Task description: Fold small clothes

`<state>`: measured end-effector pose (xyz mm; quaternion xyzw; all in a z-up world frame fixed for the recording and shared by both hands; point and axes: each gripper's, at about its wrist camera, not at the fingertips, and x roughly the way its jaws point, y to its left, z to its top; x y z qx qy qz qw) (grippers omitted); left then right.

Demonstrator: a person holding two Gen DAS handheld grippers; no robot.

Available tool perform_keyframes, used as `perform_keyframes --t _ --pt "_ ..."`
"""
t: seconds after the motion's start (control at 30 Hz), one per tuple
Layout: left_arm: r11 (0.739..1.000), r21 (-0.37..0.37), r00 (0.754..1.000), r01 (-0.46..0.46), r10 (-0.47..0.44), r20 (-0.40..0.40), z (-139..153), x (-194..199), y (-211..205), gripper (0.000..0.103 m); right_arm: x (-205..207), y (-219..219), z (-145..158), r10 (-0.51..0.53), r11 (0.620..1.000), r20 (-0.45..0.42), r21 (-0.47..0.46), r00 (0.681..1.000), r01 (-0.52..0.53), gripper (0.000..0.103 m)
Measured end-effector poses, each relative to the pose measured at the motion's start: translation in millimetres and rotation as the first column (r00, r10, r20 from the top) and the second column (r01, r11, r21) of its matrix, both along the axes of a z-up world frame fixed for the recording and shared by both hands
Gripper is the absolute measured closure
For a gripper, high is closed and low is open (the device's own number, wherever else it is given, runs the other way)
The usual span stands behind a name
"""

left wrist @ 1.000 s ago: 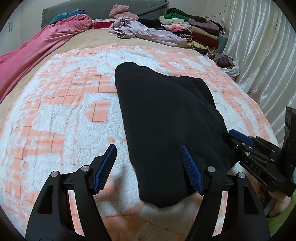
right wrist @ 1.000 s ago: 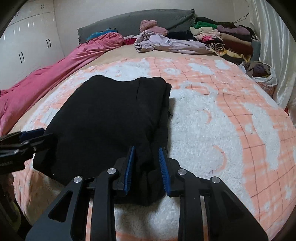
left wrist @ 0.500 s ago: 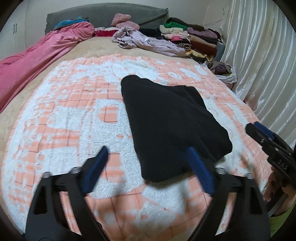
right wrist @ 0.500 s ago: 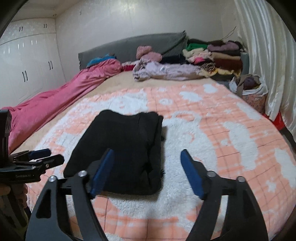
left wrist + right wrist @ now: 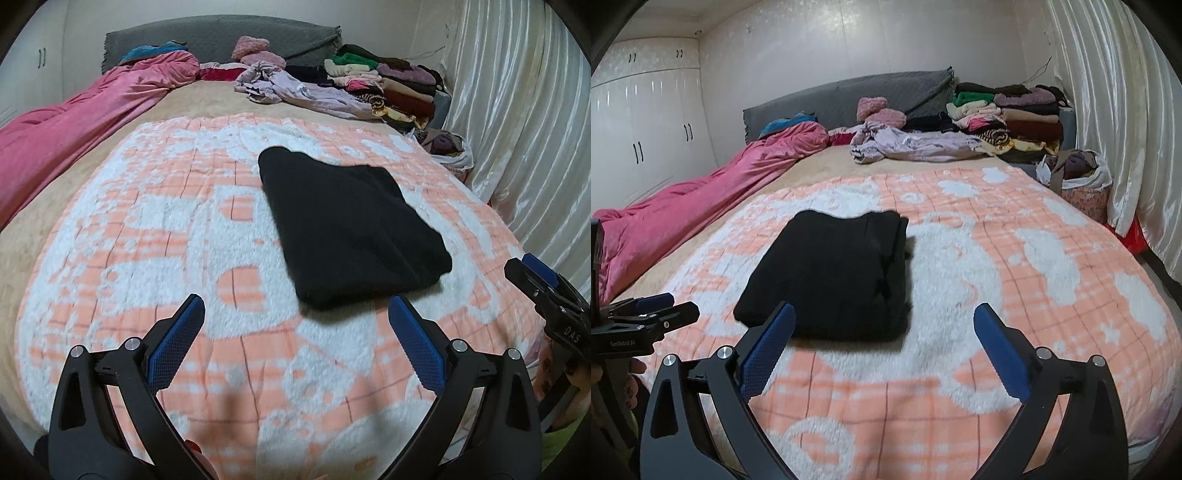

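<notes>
**Black garment folded on the bed, both grippers free**

Ahead of the left gripper (image 5: pixel 295 332), slightly to its right and clear of its blue pads: black folded garment (image 5: pixel 351 225), a thick rectangular bundle flat on the bed's fleece blanket (image 5: pixel 147 258). Jaws spread wide, having just been opening, nothing between them. Off to the far right in this view, the right gripper (image 5: pixel 882 332), a hand under it.

Seen from the right gripper: same garment (image 5: pixel 834 273) ahead and slightly left, stacked layer edges along its right side, its near edge just past the left pad but not touched. Jaws likewise wide apart, having just been opening, empty.

Handling, as a judgement: soft, light, limp knit or fleece; matte, not slippery; no fragility. Likely to sag and unfold if lifted by one corner. Best taken at the near edge, pinching all layers together, one gripper toward each corner, or slid under the thick right-hand edge.

Blanket: fluffy, peach-and-white check, some grip on the cloth. Farther off: pink quilt (image 5: pixel 701 199) to the left, stacked clothes pile (image 5: pixel 1008 114) to the right, shiny pleated curtain (image 5: pixel 1126 129) beyond.
</notes>
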<state>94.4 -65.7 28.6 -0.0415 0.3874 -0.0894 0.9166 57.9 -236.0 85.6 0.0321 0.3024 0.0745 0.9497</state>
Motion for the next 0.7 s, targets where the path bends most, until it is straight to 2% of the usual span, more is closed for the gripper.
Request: perform_keyframes --t 0.23,0.7 --pt "1.0 -0.01 1.0 -0.008 0.008 -0.022 -7.0 -4.6 2.6 0.01 -3.8 6.6 -14.8 0.01 1.0 -0.058 -0.003 0.998 -0.01 0.006" --pt "1.0 -0.004 1.0 -0.011 0.011 -0.018 -6.3 -7.2 1.6 0.01 -3.5 7.4 -16.2 0.009 1.0 -0.067 -0.003 0.998 -0.01 0.005"
